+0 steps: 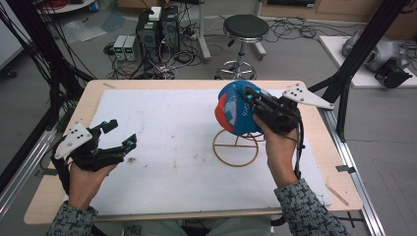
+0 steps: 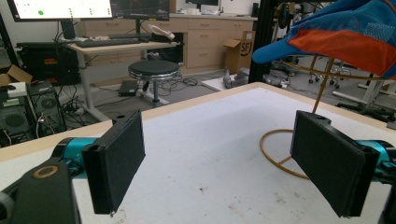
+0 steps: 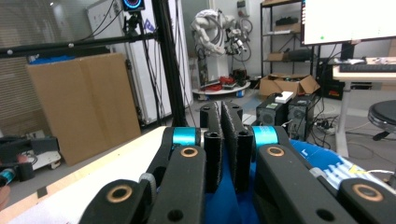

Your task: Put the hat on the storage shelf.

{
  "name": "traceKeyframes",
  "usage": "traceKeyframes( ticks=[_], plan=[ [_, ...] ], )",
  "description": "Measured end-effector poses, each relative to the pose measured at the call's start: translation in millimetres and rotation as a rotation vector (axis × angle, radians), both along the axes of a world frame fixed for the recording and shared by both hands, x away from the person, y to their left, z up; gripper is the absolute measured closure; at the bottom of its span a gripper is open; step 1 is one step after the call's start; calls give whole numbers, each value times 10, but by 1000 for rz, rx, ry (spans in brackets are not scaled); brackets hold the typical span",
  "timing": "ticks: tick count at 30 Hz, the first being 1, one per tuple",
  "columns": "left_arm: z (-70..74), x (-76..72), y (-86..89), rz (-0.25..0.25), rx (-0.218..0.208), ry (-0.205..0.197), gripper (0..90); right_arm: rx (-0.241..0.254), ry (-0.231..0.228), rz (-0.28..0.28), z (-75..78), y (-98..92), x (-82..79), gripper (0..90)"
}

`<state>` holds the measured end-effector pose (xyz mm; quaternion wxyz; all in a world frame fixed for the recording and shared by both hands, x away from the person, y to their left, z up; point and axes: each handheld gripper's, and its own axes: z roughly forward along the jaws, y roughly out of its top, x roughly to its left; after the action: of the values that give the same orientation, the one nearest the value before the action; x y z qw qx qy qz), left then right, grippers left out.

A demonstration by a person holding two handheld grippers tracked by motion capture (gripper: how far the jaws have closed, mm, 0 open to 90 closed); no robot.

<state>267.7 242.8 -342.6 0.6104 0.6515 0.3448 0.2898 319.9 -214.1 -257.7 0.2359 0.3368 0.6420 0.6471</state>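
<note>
Toward the far right of the table, a blue-and-orange cap is held up over a thin wire stand; whether it touches the stand's top can't be told. The right gripper is clamped on the cap's blue fabric, jaws nearly together w/ cloth pinched between them, as seen in the right gripper view. The cap's brim points toward the table's left edge, orange panel on that side. In the left gripper view the brim is seen above the stand's hoop & upright.

The cap lies well to the right of the left gripper, which is held low near the left edge, jaws wide apart, nothing between them. The right hand is clearly the nearer one. Likely next move, as a guess: cap settled onto or lifted off the stand, so the cap's hollow vs. the stand's top is the relation that matters.

Nothing stands betw. the two grippers; the white mat there is bare bar some smudges. Beyond the far edge a stool & computer boxes are seen, clear of the work.
</note>
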Motion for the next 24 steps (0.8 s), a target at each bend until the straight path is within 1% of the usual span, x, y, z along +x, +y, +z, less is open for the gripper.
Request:
traceKeyframes(
  ticks=[4, 7, 9, 12, 16, 18, 21, 23, 24],
  plan=[
    [-4, 4, -10, -3, 2, 1, 179, -25, 6, 1, -25, 59, 17, 861],
    [-5, 9, -14, -4, 1, 3, 180, -24, 15, 3, -43, 87, 38, 857],
    [-7, 9, -13, -5, 3, 4, 180, -32, 19, -4, -57, 104, 52, 856],
    [-10, 9, -10, -4, 0, 4, 180, -65, 10, -25, -71, 132, 65, 850],
    [-13, 7, -8, -5, -1, 4, 180, -95, 5, -41, -90, 155, 83, 832],
    [-11, 6, -7, -5, -2, 3, 180, -107, 2, -49, -97, 169, 79, 806],
    [-8, 5, -5, -6, -1, 3, 180, -144, -19, -61, -100, 199, 64, 782],
    [-8, 4, -8, -5, -1, 3, 180, -162, -25, -70, -101, 210, 58, 763],
    [-8, 5, -12, -6, -2, 3, 180, -164, -26, -72, -101, 212, 57, 752]
  ],
)
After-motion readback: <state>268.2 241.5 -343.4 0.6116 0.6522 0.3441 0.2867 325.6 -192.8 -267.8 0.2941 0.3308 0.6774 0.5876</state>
